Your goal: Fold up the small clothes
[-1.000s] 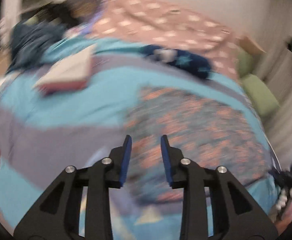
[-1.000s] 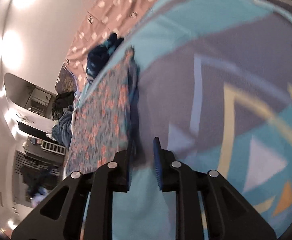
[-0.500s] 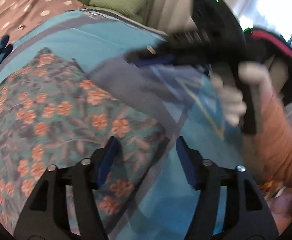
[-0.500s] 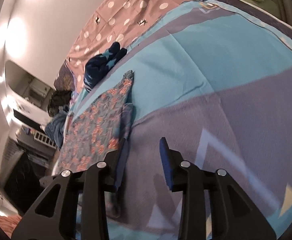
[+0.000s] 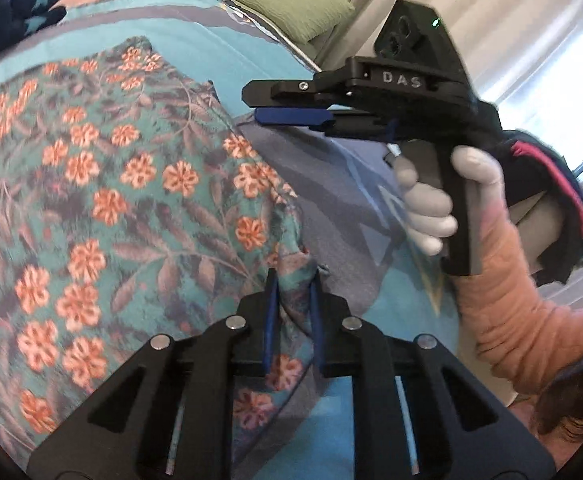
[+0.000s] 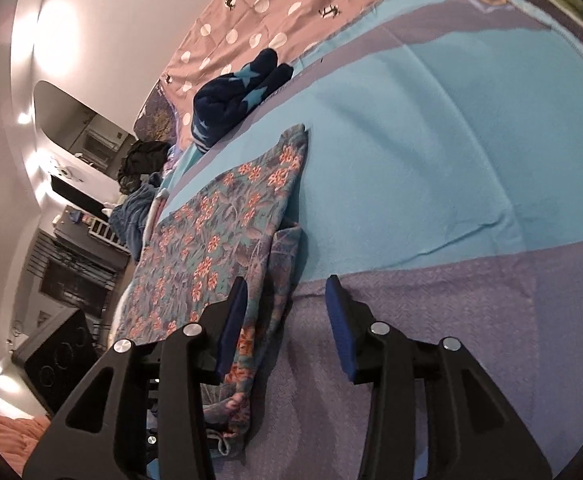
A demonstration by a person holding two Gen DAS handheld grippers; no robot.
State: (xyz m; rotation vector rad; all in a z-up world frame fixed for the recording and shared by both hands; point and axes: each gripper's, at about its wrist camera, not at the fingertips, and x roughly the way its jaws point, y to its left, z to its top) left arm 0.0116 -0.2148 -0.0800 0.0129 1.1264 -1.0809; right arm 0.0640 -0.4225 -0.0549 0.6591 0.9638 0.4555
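Observation:
A teal floral garment (image 5: 103, 200) with orange flowers lies spread on the blue and purple bedspread (image 5: 371, 312); it also shows in the right wrist view (image 6: 219, 236). My left gripper (image 5: 293, 280) is shut on the garment's near right corner, with cloth bunched between the blue pads. My right gripper (image 6: 287, 292) is open and empty, hovering over the garment's right edge; it also shows in the left wrist view (image 5: 291, 114), held in a white-gloved hand.
A dark blue star-patterned garment (image 6: 235, 96) lies at the far side near a brown dotted sheet (image 6: 291, 12). A green cushion (image 5: 291, 4) sits beyond the bed. More clothes (image 6: 139, 200) are piled far left.
My left gripper swung to the garment's right corner, opened, then shut on it. My right gripper opened wider and moved up along the garment's edge.

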